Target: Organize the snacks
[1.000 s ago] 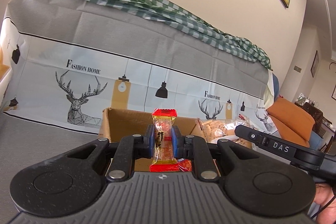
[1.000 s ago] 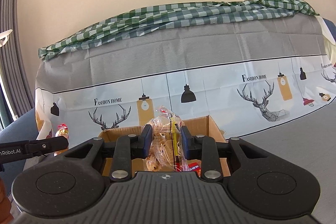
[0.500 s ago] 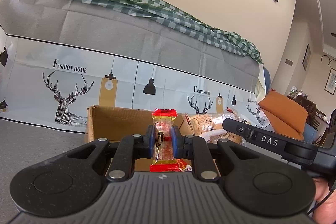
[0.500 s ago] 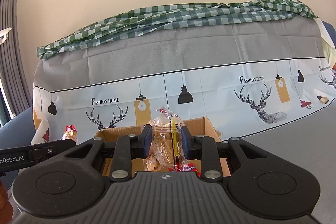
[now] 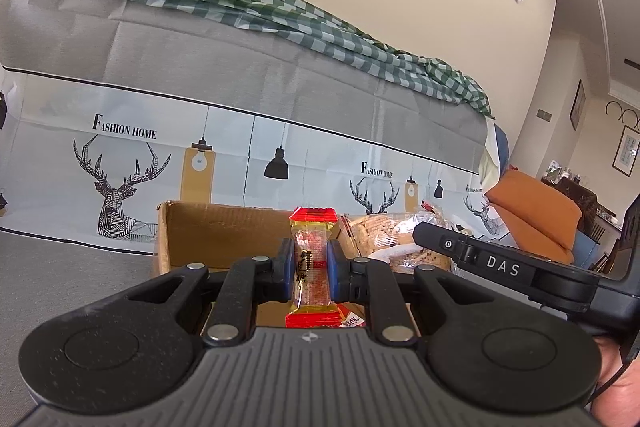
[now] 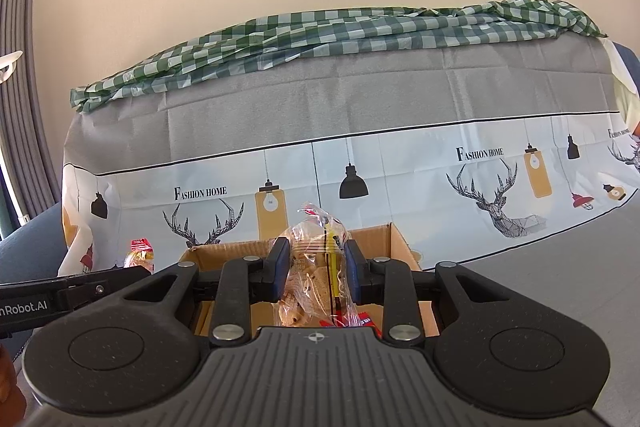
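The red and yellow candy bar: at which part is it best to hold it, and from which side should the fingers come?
Grip the candy bar across its narrow clear middle, fingers closing from left and right, as the left gripper does now. It stands upright, and the flat red crimped ends would probably fold or slip.

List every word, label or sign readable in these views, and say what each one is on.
"FASHION HOME": printed beside the deer on the cloth, several times over in both views.
"DAS": on the right gripper, seen from the left wrist.
"nRobot.AI": on the left gripper, seen from the right wrist, cut off at the frame edge.
Black characters on the candy: not legible.
Print on the red packet in the box: too small.
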